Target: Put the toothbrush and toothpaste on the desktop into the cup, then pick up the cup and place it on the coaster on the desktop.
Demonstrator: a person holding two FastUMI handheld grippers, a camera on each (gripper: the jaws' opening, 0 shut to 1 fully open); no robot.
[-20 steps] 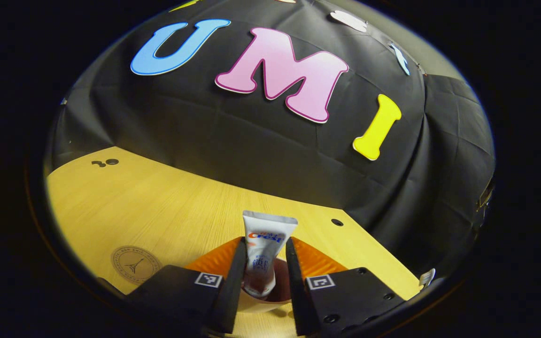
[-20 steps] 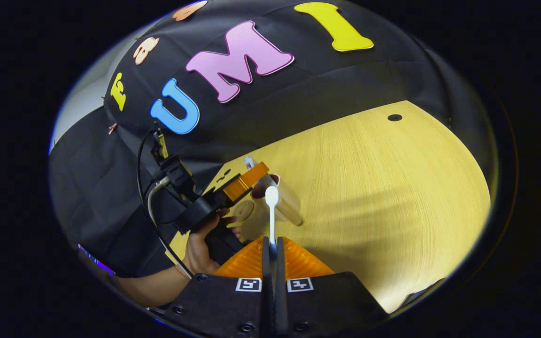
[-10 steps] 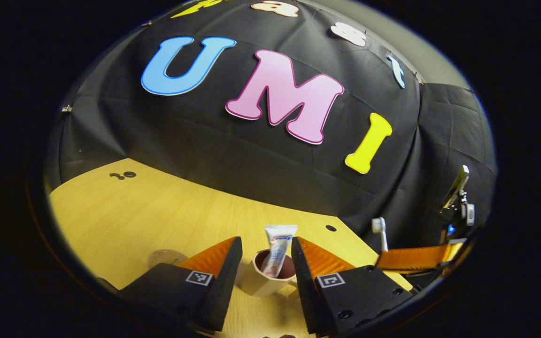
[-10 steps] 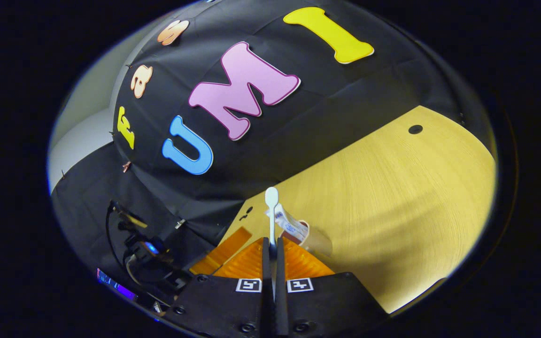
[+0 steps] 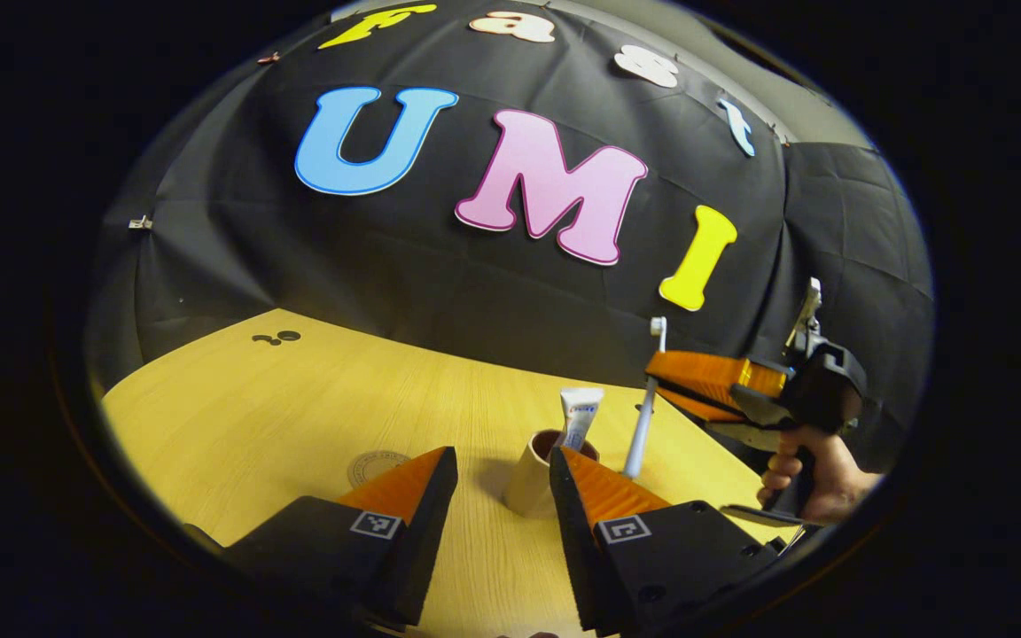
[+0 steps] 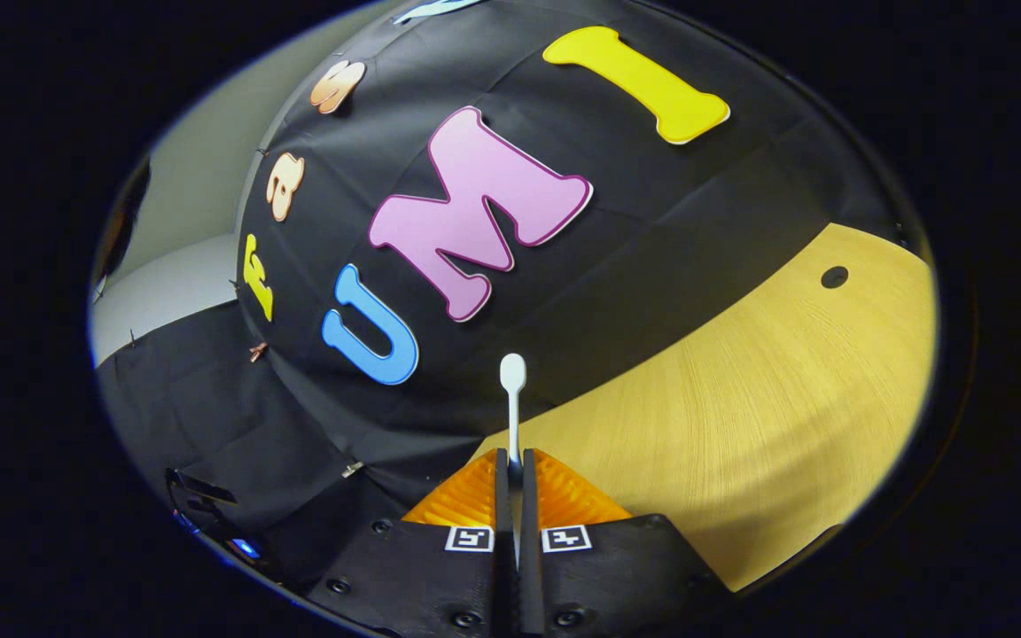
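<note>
A beige cup [image 5: 528,478] stands on the wooden desktop [image 5: 298,399] just ahead of my left gripper [image 5: 503,461], which is open and holds nothing. A white toothpaste tube [image 5: 580,415] stands in the cup, leaning on its rim. A round coaster [image 5: 376,462] lies flat to the cup's left. In the left gripper view my right gripper [image 5: 655,372] comes in from the right, held by a hand [image 5: 816,478], shut on a white toothbrush [image 5: 646,403] that is upright just right of the cup. In the right gripper view the toothbrush [image 6: 512,399] sticks up from my shut right gripper [image 6: 511,456].
The desktop [image 6: 741,399] ends at the black cloth wall close behind the cup. Small round holes [image 5: 276,338] mark the far left corner, and another hole [image 6: 834,276] sits near the far right edge.
My left gripper let go of the toothpaste in the cup and drew back, still open. My right gripper carried the toothbrush in beside the cup, and the cup left the right gripper view.
</note>
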